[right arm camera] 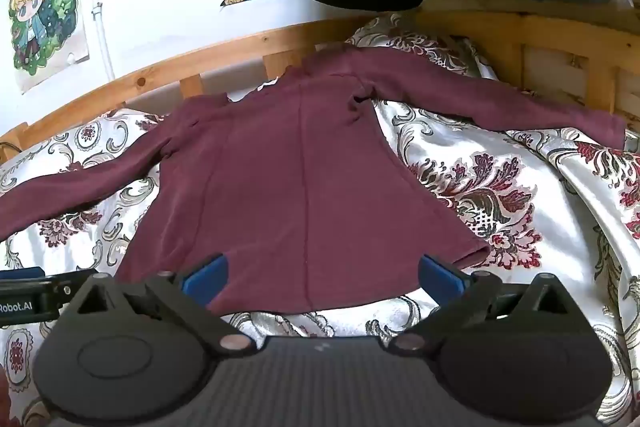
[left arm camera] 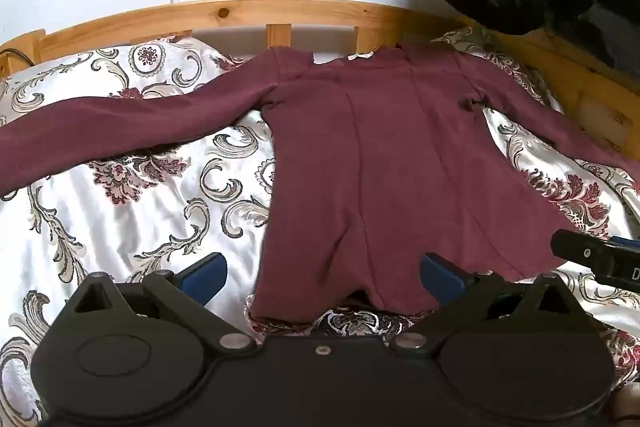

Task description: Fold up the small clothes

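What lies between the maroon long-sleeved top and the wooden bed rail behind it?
Only a narrow strip of patterned satin bedspread separates the maroon long-sleeved top from the wooden bed rail, in both wrist views.

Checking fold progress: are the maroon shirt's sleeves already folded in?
No, the long-sleeved maroon shirt lies flat with both sleeves spread outward.

The maroon long-sleeved top (left arm camera: 380, 155) is a matt, soft knit cloth with raised seams. The bedspread (left arm camera: 120, 211) beneath it is a glossy, satin-like woven cloth. The bed frame (left arm camera: 224, 13) is smooth, knotted pale wood. The left gripper (left arm camera: 323, 273) has a matt black plastic body, blue plastic fingers (left arm camera: 204, 277) and metal pivot pins. The wall posters (right arm camera: 48, 19) are matt paper.
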The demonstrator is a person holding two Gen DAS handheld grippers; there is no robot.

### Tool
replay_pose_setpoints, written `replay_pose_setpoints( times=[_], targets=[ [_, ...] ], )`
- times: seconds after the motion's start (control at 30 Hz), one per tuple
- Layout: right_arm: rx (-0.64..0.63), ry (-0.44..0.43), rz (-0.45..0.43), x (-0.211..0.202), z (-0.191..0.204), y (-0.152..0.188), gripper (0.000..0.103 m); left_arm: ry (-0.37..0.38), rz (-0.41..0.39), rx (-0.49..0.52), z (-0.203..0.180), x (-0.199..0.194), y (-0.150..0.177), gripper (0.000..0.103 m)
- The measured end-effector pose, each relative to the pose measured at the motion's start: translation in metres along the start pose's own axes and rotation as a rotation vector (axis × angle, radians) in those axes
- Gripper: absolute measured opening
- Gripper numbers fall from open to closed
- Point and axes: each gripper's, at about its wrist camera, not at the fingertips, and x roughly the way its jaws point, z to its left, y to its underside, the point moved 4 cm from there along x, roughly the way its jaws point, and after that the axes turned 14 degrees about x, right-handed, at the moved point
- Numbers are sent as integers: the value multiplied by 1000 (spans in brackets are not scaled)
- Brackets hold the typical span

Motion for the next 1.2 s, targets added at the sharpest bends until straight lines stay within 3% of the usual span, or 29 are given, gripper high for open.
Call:
replay_pose_setpoints(
  times=[1.2],
  targets=[
    [10, 4, 19, 5, -2, 1, 103, 8, 18, 11, -2, 4, 3, 102]
  ],
)
